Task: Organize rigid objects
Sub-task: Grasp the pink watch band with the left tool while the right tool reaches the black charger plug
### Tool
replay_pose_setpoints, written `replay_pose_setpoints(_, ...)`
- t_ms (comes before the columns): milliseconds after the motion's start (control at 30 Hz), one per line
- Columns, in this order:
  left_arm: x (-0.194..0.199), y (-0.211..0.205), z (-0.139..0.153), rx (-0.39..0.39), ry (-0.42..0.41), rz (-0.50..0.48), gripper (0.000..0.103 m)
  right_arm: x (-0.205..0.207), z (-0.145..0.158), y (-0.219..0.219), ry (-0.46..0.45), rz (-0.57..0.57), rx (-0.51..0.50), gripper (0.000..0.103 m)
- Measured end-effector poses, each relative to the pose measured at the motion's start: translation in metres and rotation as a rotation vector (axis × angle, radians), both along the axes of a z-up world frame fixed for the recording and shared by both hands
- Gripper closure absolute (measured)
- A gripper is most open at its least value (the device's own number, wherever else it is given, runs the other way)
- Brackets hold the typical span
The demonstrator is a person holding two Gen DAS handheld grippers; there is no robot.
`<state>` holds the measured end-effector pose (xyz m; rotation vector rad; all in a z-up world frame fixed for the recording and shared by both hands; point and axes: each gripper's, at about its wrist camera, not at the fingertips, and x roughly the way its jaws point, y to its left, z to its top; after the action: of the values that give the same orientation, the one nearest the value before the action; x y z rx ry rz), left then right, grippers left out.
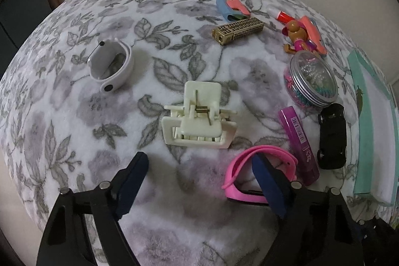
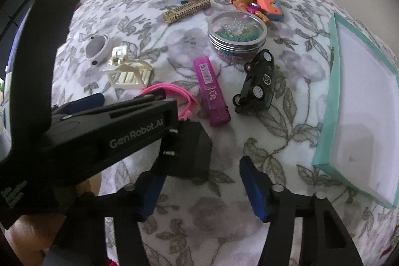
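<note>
A pink silicone band (image 1: 238,166) lies on the floral cloth. My left gripper (image 1: 199,161) stands open over it: its right finger is inside the band's loop, its left finger far off on bare cloth. Just beyond lies a cream hair claw clip (image 1: 199,121). In the right wrist view the left gripper (image 2: 124,95) reaches in from the left over the pink band (image 2: 179,94). My right gripper (image 2: 202,171) is open above bare cloth with nothing between its fingers. A purple lighter (image 2: 212,91) and a black toy car (image 2: 259,81) lie ahead of it.
A teal tray (image 2: 333,91) with a white inside sits at the right. A clear-lidded jar of beads (image 2: 237,34), a doll figure (image 1: 299,38), a gold lighter (image 1: 238,30) and a white wristband (image 1: 111,66) lie farther back. A person's hand holds the left gripper's handle.
</note>
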<state>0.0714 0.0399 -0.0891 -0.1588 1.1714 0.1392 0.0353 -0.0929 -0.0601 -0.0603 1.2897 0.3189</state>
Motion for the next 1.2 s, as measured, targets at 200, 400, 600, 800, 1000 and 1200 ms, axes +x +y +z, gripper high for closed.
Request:
replay_pose_setpoints(200,-0.002,-0.001,0.002,-0.001,-0.023,-0.009,0.031,0.001,0.001,-0.001,-0.004,0.002,0.018,0.065)
replay_pose_setpoints(400,-0.003,-0.005,0.005,-0.004,-0.041,-0.032,0.043,0.001,0.004,-0.004,-0.004,-0.006,0.028,0.066)
replay_pose_setpoints(600,-0.003,-0.024,0.004,0.07,-0.04,-0.079,0.055,0.001,0.01,-0.021,-0.002,-0.036,0.03,0.068)
replay_pose_setpoints(800,-0.005,-0.043,0.005,0.117,-0.055,-0.157,0.084,0.006,0.01,-0.045,0.007,-0.083,0.021,0.079)
replay_pose_setpoints(1000,-0.009,-0.04,0.009,0.086,-0.033,-0.154,0.091,0.009,0.008,-0.061,0.028,-0.105,0.075,0.085)
replay_pose_setpoints(1200,-0.015,-0.034,0.016,0.025,0.005,-0.125,0.093,0.007,0.011,-0.064,0.029,-0.108,0.132,0.096)
